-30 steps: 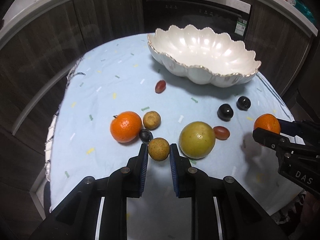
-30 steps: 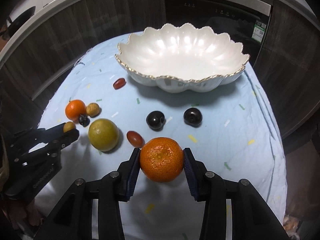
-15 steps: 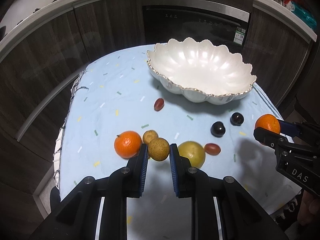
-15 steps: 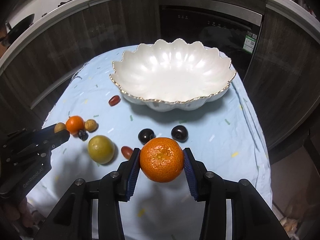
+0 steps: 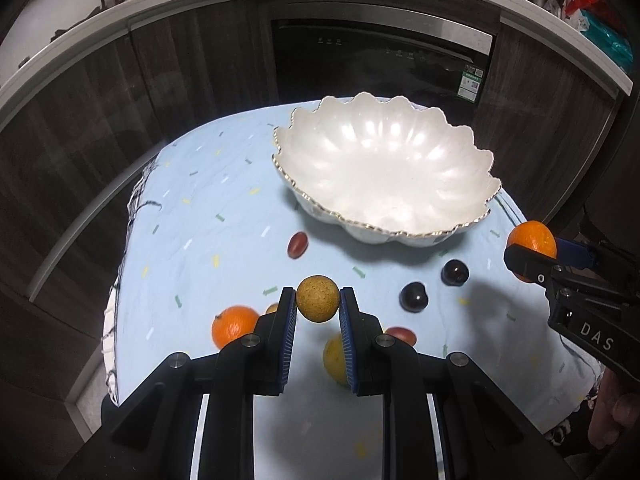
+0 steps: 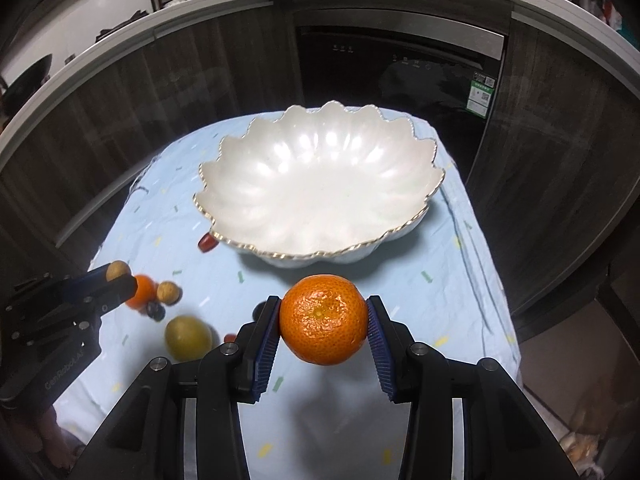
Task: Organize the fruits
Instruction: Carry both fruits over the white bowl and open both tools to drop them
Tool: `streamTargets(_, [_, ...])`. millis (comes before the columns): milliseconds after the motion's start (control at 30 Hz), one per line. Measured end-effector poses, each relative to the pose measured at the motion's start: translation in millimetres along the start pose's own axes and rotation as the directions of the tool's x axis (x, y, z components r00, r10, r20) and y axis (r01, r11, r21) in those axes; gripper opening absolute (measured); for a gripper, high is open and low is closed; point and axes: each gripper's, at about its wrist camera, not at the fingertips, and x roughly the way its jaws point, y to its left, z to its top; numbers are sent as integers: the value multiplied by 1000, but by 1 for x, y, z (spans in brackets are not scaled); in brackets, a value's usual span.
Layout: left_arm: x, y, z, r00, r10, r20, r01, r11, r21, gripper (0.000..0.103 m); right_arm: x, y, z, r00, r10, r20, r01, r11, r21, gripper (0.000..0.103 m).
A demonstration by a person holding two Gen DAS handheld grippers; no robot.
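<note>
My left gripper is shut on a small tan round fruit, held above the table. My right gripper is shut on an orange mandarin, also lifted. Each gripper shows in the other view: the right one at the right edge, the left one at the left. An empty white scalloped bowl stands at the back of the table. On the cloth lie a second mandarin, a yellow-green fruit, a tan fruit, red grapes and dark grapes.
A light blue cloth with confetti marks covers the round table. Dark wood cabinets and a black oven stand behind it, under a white counter. The table edge falls away at left and right. A person's fingers hold the right gripper's handle.
Both grippers have risen from the table with their fruits. The bowl and the loose fruits now look smaller and lower in both views.
</note>
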Motion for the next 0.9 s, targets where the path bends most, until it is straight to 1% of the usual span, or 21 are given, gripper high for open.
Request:
streamTargets(300, [8,-7,25,1000,-25,8,25,999,20,22,1,-16,18,1000,-24,20,23,999,31,43])
streamTargets(467, [12,-11,39,999,-28,18,27,999,39,22,5,-25,29,999,-39,31,37,998,46,43])
streamTargets(700, [20,-12,59,999,-37,32,35,998,54,22,7,-35,52,996,-62,71,58,997,60,43])
streamTargets(900, [28,-11,80,998,-32,52,28,997,72,22,12,-40,68,993,-81,91,75,995,68,43])
